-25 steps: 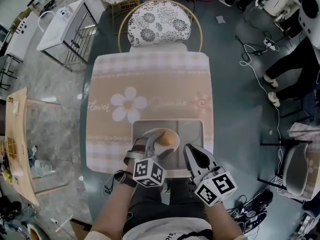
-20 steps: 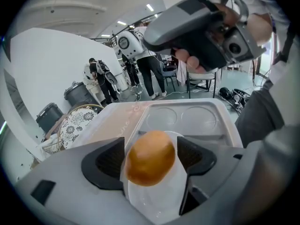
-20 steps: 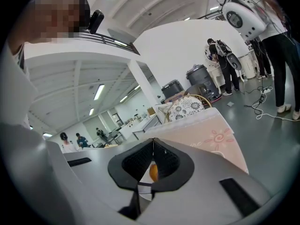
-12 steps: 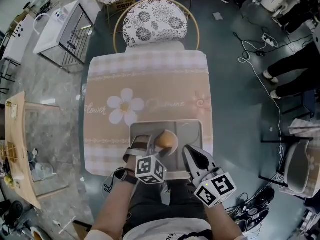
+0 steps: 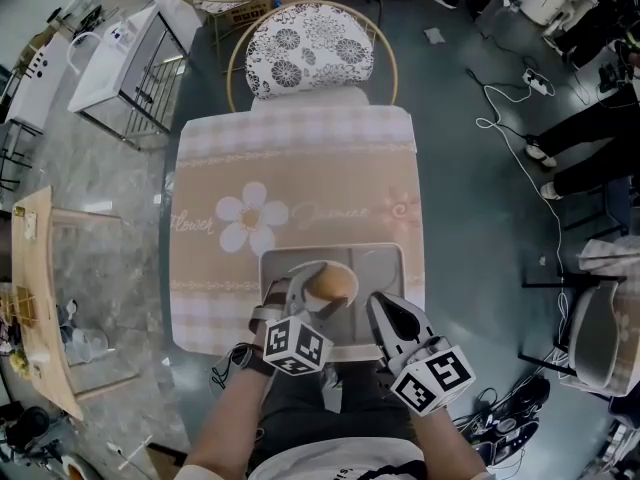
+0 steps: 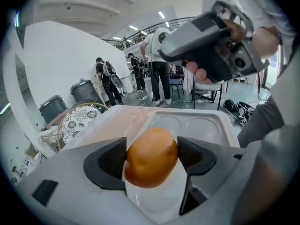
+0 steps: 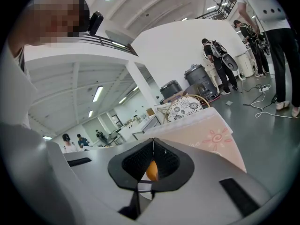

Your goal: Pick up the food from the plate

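Note:
An orange-brown oval piece of food [image 6: 151, 156] sits between the two dark pads of my left gripper [image 6: 152, 159], which is shut on it. Right beneath it is the white plate [image 6: 161, 201], resting in a pale compartment tray [image 6: 197, 125]. In the head view the food [image 5: 328, 286] is over the plate [image 5: 318, 264] at the table's near edge, with the left gripper [image 5: 316, 292] around it. My right gripper [image 5: 380, 303] hangs just right of the plate, shut and holding nothing. Its closed jaws [image 7: 152, 144] show only a sliver of the food [image 7: 151, 171] through their gap.
The tray [image 5: 388, 263] lies on a beige flower-print tablecloth [image 5: 300, 183]. A chair with a floral cushion [image 5: 312, 48] stands at the far side. Cables [image 5: 520, 118] and people's legs are on the floor to the right, and a wire rack [image 5: 130, 58] is at the far left.
Hardly anything differs. The left gripper stays shut on the food over the plate and has shifted slightly. The right gripper keeps its place.

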`<move>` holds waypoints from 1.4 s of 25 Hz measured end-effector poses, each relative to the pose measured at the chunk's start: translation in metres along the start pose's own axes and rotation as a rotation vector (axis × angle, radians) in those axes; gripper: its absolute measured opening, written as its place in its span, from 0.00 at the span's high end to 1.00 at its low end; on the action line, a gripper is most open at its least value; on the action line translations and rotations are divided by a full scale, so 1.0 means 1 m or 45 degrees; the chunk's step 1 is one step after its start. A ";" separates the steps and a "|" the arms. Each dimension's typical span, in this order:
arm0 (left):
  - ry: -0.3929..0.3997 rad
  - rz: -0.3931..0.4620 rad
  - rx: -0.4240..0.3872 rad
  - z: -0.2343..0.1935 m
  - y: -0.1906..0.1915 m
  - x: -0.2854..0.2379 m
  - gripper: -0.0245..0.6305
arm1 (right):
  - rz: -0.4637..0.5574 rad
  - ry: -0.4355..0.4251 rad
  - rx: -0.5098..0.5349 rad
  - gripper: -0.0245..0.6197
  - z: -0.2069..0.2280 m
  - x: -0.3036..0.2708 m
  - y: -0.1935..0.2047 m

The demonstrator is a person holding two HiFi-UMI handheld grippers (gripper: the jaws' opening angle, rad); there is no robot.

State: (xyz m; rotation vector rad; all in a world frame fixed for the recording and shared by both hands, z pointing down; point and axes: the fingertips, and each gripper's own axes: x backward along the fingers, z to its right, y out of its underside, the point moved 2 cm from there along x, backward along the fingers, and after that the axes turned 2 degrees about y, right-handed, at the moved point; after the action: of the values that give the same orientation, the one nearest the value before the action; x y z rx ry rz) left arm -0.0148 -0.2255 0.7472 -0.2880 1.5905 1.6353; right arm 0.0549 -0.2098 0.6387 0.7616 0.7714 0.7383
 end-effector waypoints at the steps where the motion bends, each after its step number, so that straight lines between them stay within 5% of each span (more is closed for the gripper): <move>1: 0.001 -0.001 0.002 0.001 -0.003 0.003 0.46 | -0.002 -0.001 0.000 0.94 -0.001 0.000 -0.001; 35: -0.172 0.260 0.279 0.004 -0.194 0.194 0.46 | 0.067 -0.128 0.259 0.94 -0.107 0.077 -0.158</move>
State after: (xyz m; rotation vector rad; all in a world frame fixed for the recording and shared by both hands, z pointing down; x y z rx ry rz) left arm -0.0062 -0.1723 0.4778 0.1005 1.7209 1.5756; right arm 0.0532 -0.1957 0.4339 0.9984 0.7449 0.6696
